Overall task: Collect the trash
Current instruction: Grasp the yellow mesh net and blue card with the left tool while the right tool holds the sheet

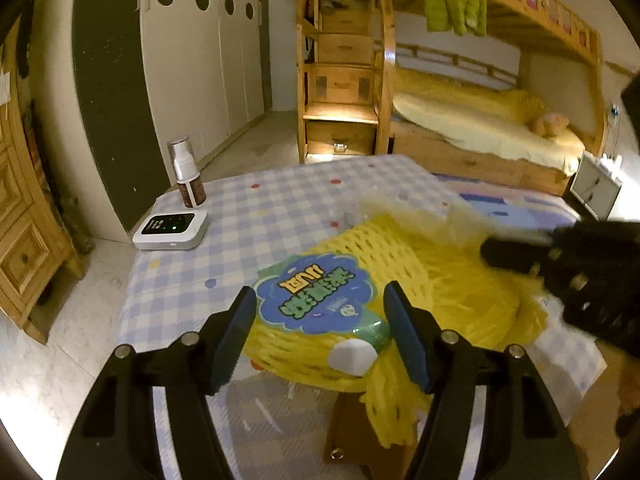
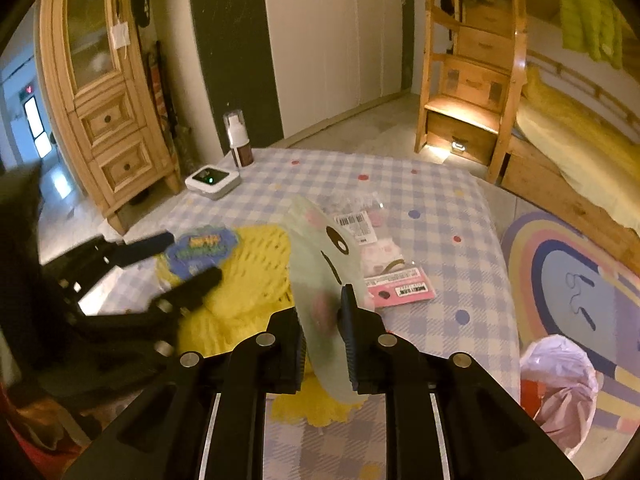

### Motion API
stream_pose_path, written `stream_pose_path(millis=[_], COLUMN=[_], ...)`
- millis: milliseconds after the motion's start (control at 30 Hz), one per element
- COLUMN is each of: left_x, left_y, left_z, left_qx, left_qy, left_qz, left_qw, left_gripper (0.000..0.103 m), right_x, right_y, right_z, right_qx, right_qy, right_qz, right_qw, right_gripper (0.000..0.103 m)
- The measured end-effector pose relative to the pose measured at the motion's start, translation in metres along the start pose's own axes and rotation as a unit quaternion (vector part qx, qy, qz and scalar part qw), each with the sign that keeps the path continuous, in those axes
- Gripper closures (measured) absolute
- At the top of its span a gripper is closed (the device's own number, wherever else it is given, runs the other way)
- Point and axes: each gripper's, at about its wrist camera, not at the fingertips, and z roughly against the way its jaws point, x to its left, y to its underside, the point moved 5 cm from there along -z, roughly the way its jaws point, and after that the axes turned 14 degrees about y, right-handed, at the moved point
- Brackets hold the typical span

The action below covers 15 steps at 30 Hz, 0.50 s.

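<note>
Presently, on the blue-and-white checked tablecloth (image 2: 440,248), left to right:

1. Brown spray bottle with silver pump and clear cap (image 2: 239,140), upright at the far left corner, beside a white square device with a dark screen and green light (image 2: 213,180). Both sit well apart from the litter, so probably not trash. No label legible.

2. Left gripper (image 2: 188,258), jaws spread, straddling the yellow foam fruit-net sleeve (image 2: 256,276) without pressing it; judged poised to grasp. The sleeve lies on the near left of the cloth and carries a blue cloud-shaped sticker (image 1: 316,296) with green characters, not legible.

3. Right gripper (image 2: 324,340), jaws drawn close and pinching a pale green soft wrapper printed with a cartoon face (image 2: 320,264), lifted clear of the cloth, likely bound for the bin.

4. Clear packet with a barcode label (image 2: 354,222) and pink packet with a black-and-white tag (image 2: 400,284), flat at centre, uncollected. Print too small to read.

5. Bin lined with a pale pink bag (image 2: 560,384), on the floor at the near right.
</note>
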Motion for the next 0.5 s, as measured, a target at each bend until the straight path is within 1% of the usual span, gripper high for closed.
stream_pose_path(millis=[33,67,133,233,333,400,433,467,500], left_x=[0.001,0.003,0.005,0.007,0.011,0.021,0.026,0.034,0.039], left_y=[0.0,0.001,0.002,0.003,0.002,-0.001,-0.002,-0.003,-0.004], left_z=[0.0,-0.001,-0.002,-0.001,0.004,0.02,0.03,0.043,0.051], left_qx=[0.0,0.001,0.004,0.005,-0.001,-0.027,-0.044,-0.068,-0.082], left_qy=[0.001,0.0,-0.009,-0.013,-0.02,-0.03,-0.03,-0.02,-0.012], left_qz=[0.002,0.004,0.001,-0.001,0.005,0.023,0.037,0.058,0.072], left_qw=[1.0,1.0,1.0,0.9999,0.9998,0.9989,0.9979,0.9958,0.9939], left_gripper=[0.038,0.038,0.038,0.039,0.039,0.039,0.038,0.038,0.038], right_x=[-0.003,-0.005,-0.011,-0.024,-0.041,-0.052,-0.056,-0.06,-0.062], right_y=[-0.002,-0.003,-0.006,-0.011,-0.016,-0.015,-0.014,-0.011,-0.01], right_z=[0.002,0.004,0.009,0.022,0.039,0.051,0.055,0.06,0.062], right_qx=[-0.004,-0.008,-0.021,-0.044,-0.069,-0.083,-0.086,-0.09,-0.092], right_qy=[0.002,0.001,0.004,0.013,0.024,0.033,0.035,0.039,0.043], right_qz=[-0.005,-0.007,-0.016,-0.041,-0.07,-0.082,-0.084,-0.085,-0.084], right_qw=[1.0,1.0,1.0,0.998,0.995,0.993,0.992,0.992,0.991], right_gripper=[0.089,0.089,0.097,0.1,0.1,0.1,0.1,0.1,0.1])
